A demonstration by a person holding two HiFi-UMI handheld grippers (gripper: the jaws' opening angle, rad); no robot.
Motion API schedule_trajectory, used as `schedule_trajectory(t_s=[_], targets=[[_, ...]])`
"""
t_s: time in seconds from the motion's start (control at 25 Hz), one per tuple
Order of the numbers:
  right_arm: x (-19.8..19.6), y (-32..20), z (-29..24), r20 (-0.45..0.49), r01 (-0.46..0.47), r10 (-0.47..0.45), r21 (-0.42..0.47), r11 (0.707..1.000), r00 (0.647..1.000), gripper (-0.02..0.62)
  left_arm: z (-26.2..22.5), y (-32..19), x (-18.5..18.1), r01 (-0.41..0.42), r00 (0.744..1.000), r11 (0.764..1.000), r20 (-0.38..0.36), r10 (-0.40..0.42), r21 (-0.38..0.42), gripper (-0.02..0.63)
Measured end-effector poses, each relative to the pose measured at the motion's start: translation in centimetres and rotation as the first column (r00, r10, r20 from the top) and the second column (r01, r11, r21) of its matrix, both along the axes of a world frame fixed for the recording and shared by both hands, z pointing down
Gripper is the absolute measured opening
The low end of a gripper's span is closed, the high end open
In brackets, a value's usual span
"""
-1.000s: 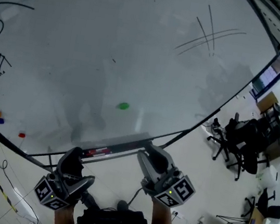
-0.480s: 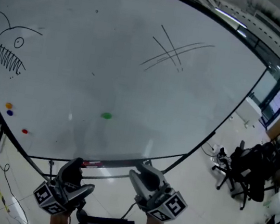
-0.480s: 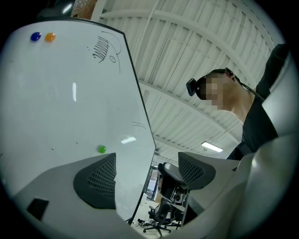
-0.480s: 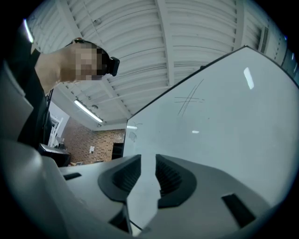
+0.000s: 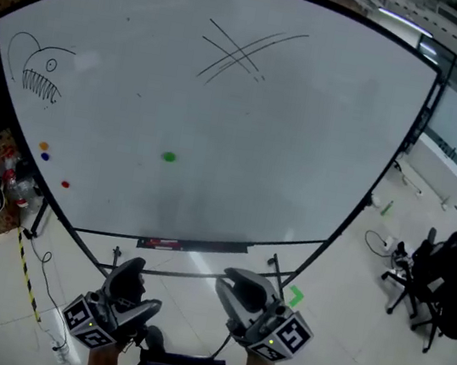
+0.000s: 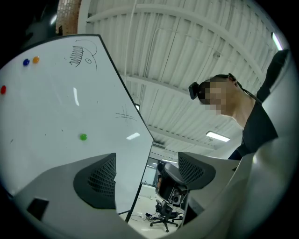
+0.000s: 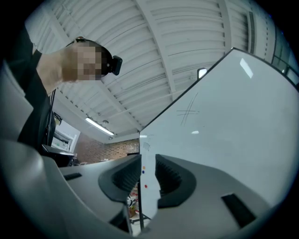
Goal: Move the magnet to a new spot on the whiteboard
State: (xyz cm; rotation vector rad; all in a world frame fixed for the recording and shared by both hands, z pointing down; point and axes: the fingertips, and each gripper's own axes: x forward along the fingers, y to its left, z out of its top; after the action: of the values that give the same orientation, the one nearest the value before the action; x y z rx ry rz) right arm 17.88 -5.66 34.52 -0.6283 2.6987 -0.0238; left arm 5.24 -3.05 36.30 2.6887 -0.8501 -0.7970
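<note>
magnet (image 5: 169, 157), green, sits on the whiteboard (image 5: 303, 146) toward 7 o'clock of the board's middle, alone on bare surface. it is untouched and well apart from both tools.

left gripper (image 5: 141, 286): held low in front of the body, below the board's bottom edge, with the magnet near its 12 o'clock. in the left gripper view (image 6: 147, 172) the jaws stand wide apart with nothing between them, only room beyond. the magnet (image 6: 83, 137) shows at 10 o'clock of the gap.

right gripper (image 5: 250, 288): same height, magnet at its 11 o'clock. in the right gripper view (image 7: 148, 175) the jaws are near each other with a narrow gap and are closing. nothing is between them; the board's edge seen in the gap is far behind.

other marks: orange magnet (image 5: 43, 145), blue magnet (image 5: 44, 156) and red magnet (image 5: 65, 184) cluster toward 8 o'clock on the board. fish drawing (image 5: 39, 74) sits at 10 o'clock, crossed lines (image 5: 245, 51) at 12 o'clock.

judgement: both tools look parked at rest height, pointing up along the board, because the approach has not begun. either could make the reach. the magnet is small and flat against steel, so the grip needs jaws set either side of its rim. the right jaws look too narrow as they stand. open board at 3 o'clock offers a new spot.
</note>
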Motion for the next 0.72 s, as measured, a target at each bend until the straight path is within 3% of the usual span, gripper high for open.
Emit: schedule_trajectory(t_s=[0.16, 0.44, 0.72], targets=[[1.6, 2.4, 0.8, 0.029, 0.048, -0.048, -0.022, 0.999, 0.998, 0.118, 0.6, 2.9, 2.0, 0.035, 0.999, 0.999, 0.022, -0.034, -0.027, 0.414], [4.7, 5.0, 0.6, 0.07, 0.016, -0.014, -0.028, 0.999, 0.997, 0.118, -1.2, 5.1, 3.9, 0.027, 0.999, 1.0, 0.035, -0.026, -0.014, 0.414], [2.6, 6.2, 0.7, 0.03, -0.019, 0.02, -0.014, 1.0, 0.999, 0.118, 0.0, 6.1, 1.2, -0.025, 0.999, 0.999, -0.032, 0.024, -0.043, 0.414]])
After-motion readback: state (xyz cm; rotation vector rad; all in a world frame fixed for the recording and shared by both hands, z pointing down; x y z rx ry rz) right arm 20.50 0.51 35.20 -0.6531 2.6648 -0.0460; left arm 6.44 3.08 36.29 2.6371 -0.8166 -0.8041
